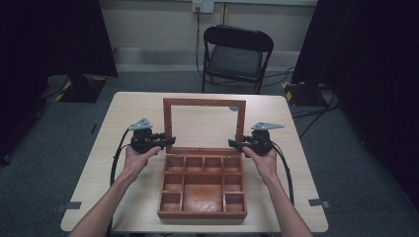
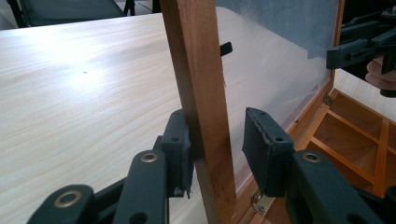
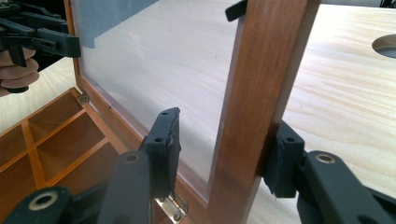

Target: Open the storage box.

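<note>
1. The table is of pale wood. It carries an open wooden box near the person's edge.
2. The box has small compartments along three sides and one wide bay in the middle. All that can be seen of them are empty.
3. Its lid stands upright on hinges at the far edge of the box. It is a brown frame around a clear pane, and the table shows through the pane.
4. The left gripper is at the left post of the lid frame, low and near the hinge. In the left gripper view the fingers are spread on both sides of the post. The outer one touches the wood, while the inner one stands apart from the post, on the pane side.
5. The right gripper is at the right post in the same way. In the right gripper view the fingers are spread too. The outer one lies against the post, and a gap shows between the inner one and the frame.
6. A folding chair stands beyond the table.
7. A small black clip is on the back of the frame; it is hard to make out what it is.
</note>
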### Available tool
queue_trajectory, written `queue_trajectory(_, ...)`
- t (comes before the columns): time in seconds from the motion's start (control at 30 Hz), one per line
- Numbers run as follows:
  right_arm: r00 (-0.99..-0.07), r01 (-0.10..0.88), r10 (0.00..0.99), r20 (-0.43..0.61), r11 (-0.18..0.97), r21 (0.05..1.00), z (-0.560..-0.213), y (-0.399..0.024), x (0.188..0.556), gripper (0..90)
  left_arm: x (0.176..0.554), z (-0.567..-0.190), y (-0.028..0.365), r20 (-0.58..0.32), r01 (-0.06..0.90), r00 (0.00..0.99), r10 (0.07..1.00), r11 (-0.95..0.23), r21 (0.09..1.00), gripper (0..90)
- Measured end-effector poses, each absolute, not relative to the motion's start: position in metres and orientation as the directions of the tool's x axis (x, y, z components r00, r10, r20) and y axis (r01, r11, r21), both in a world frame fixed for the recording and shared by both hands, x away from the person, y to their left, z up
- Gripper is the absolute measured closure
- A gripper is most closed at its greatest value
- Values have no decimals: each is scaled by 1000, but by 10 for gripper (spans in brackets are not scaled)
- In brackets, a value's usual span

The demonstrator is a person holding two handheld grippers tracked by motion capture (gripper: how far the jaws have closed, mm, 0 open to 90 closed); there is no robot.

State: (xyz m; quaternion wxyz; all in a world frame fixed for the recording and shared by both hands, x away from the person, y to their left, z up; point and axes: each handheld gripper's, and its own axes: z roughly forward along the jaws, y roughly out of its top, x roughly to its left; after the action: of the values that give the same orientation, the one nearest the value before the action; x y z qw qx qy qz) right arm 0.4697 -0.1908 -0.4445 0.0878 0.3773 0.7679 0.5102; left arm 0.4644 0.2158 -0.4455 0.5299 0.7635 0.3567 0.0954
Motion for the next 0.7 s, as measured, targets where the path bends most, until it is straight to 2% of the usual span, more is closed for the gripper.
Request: queue_trajectory(0.7,-678,517,684,270,183,836,-452,-187,477,448,473,-451,212,-232,473,714,660,-212,855,543)
